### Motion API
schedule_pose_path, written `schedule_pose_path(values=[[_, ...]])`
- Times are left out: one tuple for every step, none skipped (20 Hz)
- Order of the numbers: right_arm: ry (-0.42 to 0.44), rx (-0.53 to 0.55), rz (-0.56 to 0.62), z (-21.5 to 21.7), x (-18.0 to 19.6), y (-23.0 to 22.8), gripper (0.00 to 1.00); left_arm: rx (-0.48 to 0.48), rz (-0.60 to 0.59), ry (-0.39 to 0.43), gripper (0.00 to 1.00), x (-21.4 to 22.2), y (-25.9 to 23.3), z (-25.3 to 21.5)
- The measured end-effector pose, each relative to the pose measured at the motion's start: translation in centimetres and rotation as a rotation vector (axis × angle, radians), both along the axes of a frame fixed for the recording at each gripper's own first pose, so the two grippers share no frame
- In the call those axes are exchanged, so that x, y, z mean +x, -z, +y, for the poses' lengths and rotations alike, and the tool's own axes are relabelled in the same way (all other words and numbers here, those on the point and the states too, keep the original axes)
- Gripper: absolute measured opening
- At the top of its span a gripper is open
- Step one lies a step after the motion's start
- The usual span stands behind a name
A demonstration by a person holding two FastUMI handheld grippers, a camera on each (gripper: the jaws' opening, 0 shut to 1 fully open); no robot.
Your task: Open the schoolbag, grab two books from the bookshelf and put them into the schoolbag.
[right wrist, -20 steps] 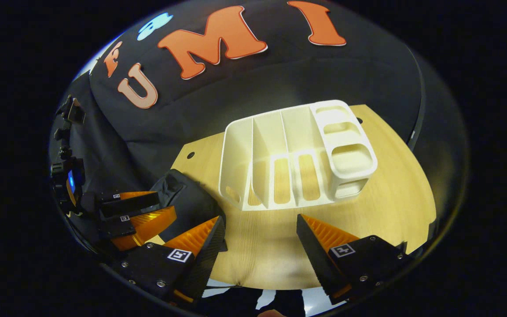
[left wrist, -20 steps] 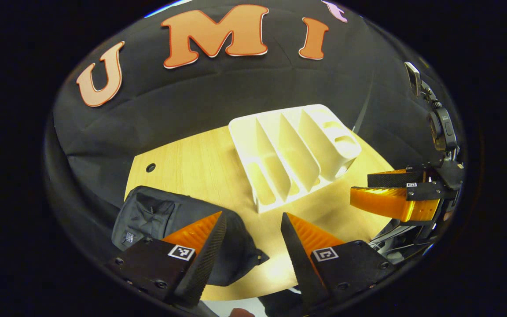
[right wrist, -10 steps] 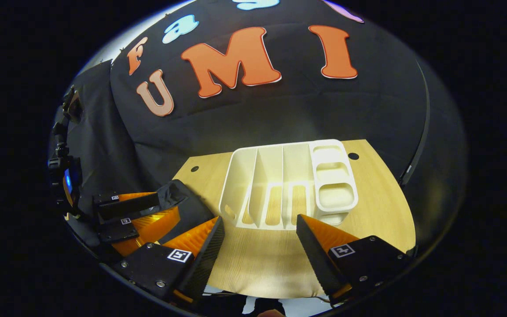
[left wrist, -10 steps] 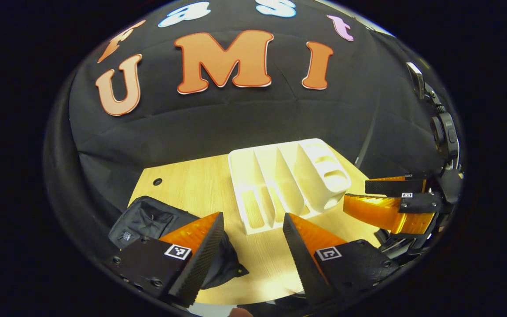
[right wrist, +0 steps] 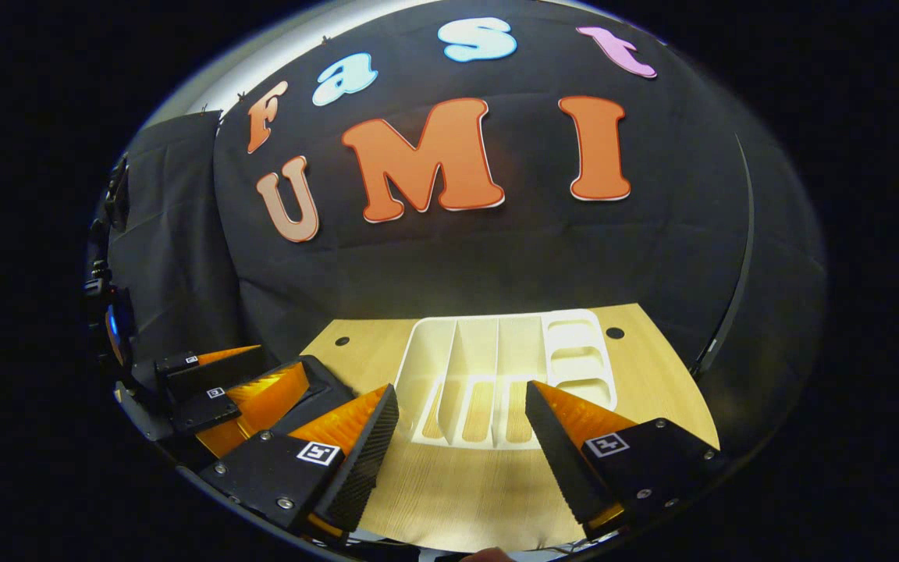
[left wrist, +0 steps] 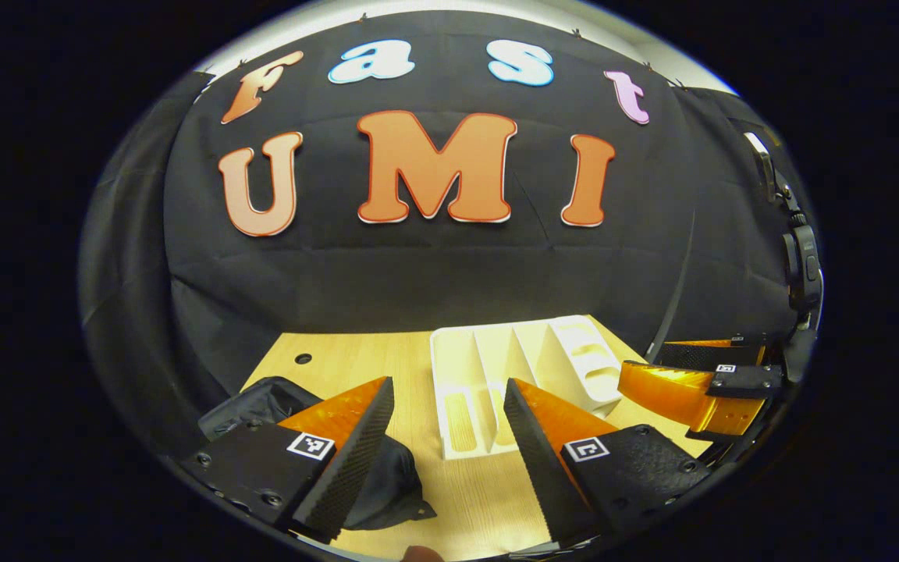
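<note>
1. You are holding the left gripper [left wrist: 449, 437] with its jaws spread wide and nothing between them; the right gripper [right wrist: 461, 449] is gaping the same way, also carrying nothing.
2. Just beyond your left fingers the black schoolbag [left wrist: 262, 402] is lying slumped on the wooden table [left wrist: 356, 367]. It is looking soft and floppy, so it will likely sag as you pull; take it by the zipper pull or a fold beside the opening, though I cannot make out the zipper here.
3. Farther off, the white bookshelf [right wrist: 496, 367] is standing mid-table, stiff plastic and probably light enough to slide.
4. Your fingers are hiding much of the bag and the shelf's front edge; I am making out no books in its slots.
</note>
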State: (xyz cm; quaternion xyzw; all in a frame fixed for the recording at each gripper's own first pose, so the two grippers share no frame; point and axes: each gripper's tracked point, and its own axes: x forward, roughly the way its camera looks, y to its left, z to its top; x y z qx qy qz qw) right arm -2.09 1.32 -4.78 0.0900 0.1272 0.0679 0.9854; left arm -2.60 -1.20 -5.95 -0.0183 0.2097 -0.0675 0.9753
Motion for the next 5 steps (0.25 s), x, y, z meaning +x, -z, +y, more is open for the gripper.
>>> schedule_pose_path(values=[[0.009,0.000,-0.029,-0.1,0.0,-0.6,0.98,-0.004,-0.022,-0.009,0.92,0.0,-0.5,0.0],[0.023,-0.002,-0.049,-0.2,0.0,-1.0,0.98,-0.008,-0.042,-0.019,0.92,0.0,-0.8,0.1],[0.029,-0.002,-0.073,-0.4,0.1,-1.3,0.98,-0.014,-0.064,-0.027,0.92,0.0,-1.2,0.2],[0.034,-0.003,-0.092,-0.5,0.2,-1.6,0.98,-0.021,-0.081,-0.034,0.92,-0.1,-1.5,0.3],[0.035,-0.007,-0.107,-0.4,0.8,-1.9,0.98,-0.025,-0.100,-0.042,0.91,-0.2,-1.7,0.5]])
